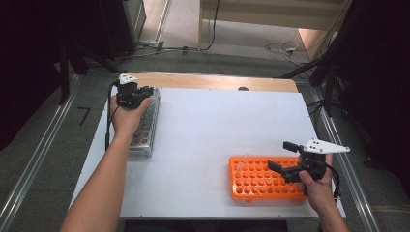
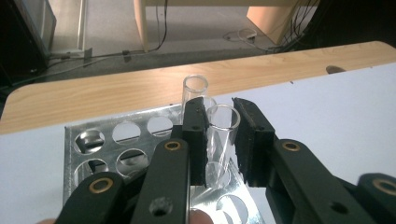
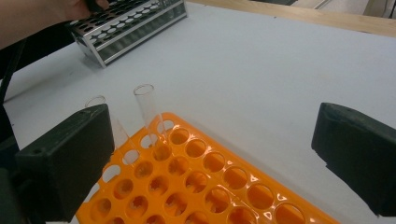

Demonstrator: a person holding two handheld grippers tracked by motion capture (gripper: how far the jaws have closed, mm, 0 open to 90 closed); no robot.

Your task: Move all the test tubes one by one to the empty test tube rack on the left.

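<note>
A clear glass test tube [image 2: 221, 135] stands in a hole of the metal rack [image 2: 116, 149], in the middle of the left gripper view, and the left gripper [image 2: 219, 140] has its two black jaws pressed against the tube's sides, pinching it just below the rim. A second clear tube [image 2: 194, 88] stands right behind it, just above the left-hand jaw, close enough to crowd the grip. In the high view that gripper [image 1: 145, 92] sits at the upper left of the frame, over the far end of the metal rack [image 1: 145, 130] on the white table top [image 1: 208, 130].

The right gripper [image 1: 280, 162] hovers at the lower right over the orange rack [image 1: 256, 186], its jaws spread wide with nothing between them. In the right gripper view two clear tubes [image 3: 148, 114] stand at the orange rack's [image 3: 201, 186] upper-left corner, one partly behind the left-hand jaw.

A wooden strip [image 1: 212, 81] edges the table's far side. On the floor at the left of the high view is a dark mark like a "7" [image 1: 84, 115].
</note>
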